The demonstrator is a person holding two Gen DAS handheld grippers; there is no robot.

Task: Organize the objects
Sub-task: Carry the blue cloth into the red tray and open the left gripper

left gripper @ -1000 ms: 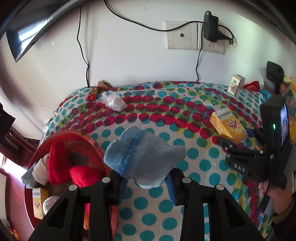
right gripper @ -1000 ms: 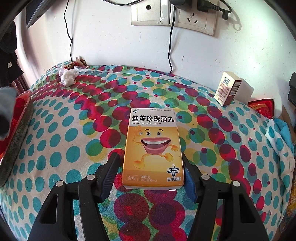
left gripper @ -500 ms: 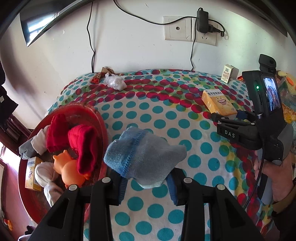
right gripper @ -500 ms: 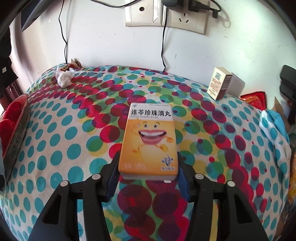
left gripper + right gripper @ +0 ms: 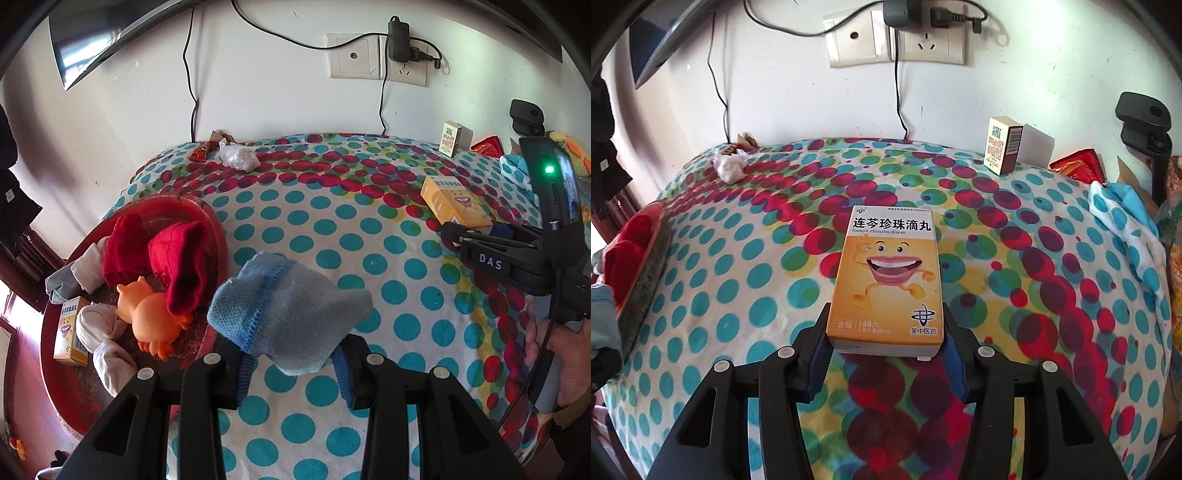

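My left gripper (image 5: 291, 373) is shut on a light blue knitted sock (image 5: 288, 314) and holds it above the dotted tablecloth, just right of a red basin (image 5: 218, 236). The basin holds red socks (image 5: 177, 266), an orange rubber toy (image 5: 155, 317), pale socks and a small yellow box (image 5: 70, 332). My right gripper (image 5: 884, 354) is shut on an orange medicine box (image 5: 890, 277) with a cartoon mouth and holds it lifted over the cloth. The right gripper and its box (image 5: 454, 203) also show at the right of the left wrist view.
A crumpled white plastic bag (image 5: 729, 168) and a red wrapper (image 5: 201, 153) lie at the table's back left. A small cream box (image 5: 1003, 149) stands at the back right against the wall. Cables hang from wall sockets (image 5: 897, 37). A blue-white cloth (image 5: 1126, 221) lies at the right edge.
The left gripper with the blue sock has risen and drawn back, so the basin's contents show. The right gripper has closed on the orange box and lifted it off the cloth.
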